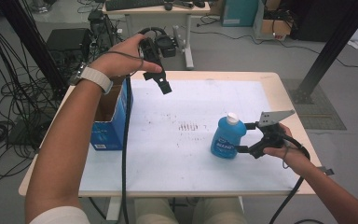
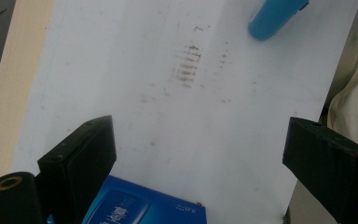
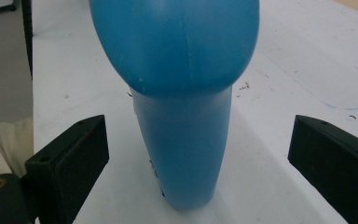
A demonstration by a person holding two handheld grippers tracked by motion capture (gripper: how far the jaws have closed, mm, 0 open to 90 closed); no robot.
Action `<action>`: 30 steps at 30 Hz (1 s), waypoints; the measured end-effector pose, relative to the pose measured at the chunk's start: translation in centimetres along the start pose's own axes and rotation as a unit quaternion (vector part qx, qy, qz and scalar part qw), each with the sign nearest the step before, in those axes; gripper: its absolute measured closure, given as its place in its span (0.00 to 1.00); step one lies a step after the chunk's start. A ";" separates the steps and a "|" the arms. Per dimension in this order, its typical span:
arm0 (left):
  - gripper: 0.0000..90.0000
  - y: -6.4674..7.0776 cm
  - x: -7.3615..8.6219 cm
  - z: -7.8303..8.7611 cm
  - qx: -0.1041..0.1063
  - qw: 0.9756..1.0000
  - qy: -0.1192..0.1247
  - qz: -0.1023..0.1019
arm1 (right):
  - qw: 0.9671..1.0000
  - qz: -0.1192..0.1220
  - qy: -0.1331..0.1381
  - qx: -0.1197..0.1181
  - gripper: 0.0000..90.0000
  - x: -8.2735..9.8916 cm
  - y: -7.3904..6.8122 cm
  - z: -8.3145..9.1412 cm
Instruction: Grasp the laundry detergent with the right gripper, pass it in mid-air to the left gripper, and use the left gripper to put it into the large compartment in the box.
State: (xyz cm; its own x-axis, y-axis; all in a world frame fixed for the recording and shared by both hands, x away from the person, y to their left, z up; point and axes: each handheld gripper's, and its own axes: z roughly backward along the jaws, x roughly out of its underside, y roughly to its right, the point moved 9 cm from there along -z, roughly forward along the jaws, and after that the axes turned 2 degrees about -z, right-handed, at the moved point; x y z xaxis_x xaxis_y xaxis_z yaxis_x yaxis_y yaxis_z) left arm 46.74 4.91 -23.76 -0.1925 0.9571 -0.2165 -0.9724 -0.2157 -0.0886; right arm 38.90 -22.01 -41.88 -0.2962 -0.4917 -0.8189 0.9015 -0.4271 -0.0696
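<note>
Closing in on the blue bottle (image 1: 227, 138) standing upright right of centre on the white table (image 1: 177, 154).

Right gripper (image 1: 243, 137) spread wide around the bottle's narrow side, pads clear of it on both sides; best to centre on the waist below the bulging shoulder, then squeeze evenly to avoid tipping. Glossy blue plastic, white cap, printed label. Left gripper (image 1: 164, 84) open and empty, raised at far left above the blue box (image 1: 112, 123).

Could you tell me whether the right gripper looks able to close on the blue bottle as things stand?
Probably yes. The blue bottle stands upright on the table between the open jaws of the right gripper, with bare gaps on both sides and nothing in between.
</note>
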 end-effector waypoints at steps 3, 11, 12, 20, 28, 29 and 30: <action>0.11 0.0 0.0 0.0 0.000 1.000 0.000 0.001 | 1.000 0.000 0.007 -0.001 0.05 -0.1 0.0 -0.2; 0.11 0.0 0.1 -0.1 0.000 1.000 0.002 0.002 | 1.000 -0.004 0.014 -0.001 0.06 0.0 -0.1 -1.0; 0.11 0.0 0.1 -0.1 0.000 1.000 0.002 0.002 | 1.000 -0.003 0.014 -0.001 0.06 0.0 -0.1 -1.1; 0.11 -0.1 0.1 -0.2 0.000 1.000 0.004 0.002 | 1.000 0.001 0.026 -0.004 0.07 -0.1 -0.2 -1.8; 0.12 -0.1 0.1 -0.2 -0.001 1.000 0.005 0.001 | 0.999 0.001 0.035 -0.005 0.08 -0.1 -0.2 -2.3; 0.12 -0.1 0.1 -0.2 -0.001 1.000 0.005 0.001 | 0.999 0.002 0.038 -0.005 0.09 -0.1 -0.2 -2.4; 0.12 -0.1 0.1 -0.2 -0.001 1.000 0.005 0.001 | 0.999 0.003 0.039 -0.005 0.09 -0.1 -0.2 -2.5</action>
State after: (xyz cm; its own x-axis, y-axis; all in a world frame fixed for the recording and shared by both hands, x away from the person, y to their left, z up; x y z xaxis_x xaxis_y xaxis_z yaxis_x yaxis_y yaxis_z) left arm 46.88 4.98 -24.00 -0.1932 0.9545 -0.2271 -0.9718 -0.2180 -0.0896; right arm 39.56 -19.99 -43.17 -0.2659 -0.4327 -0.8614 0.9064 -0.4165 -0.0706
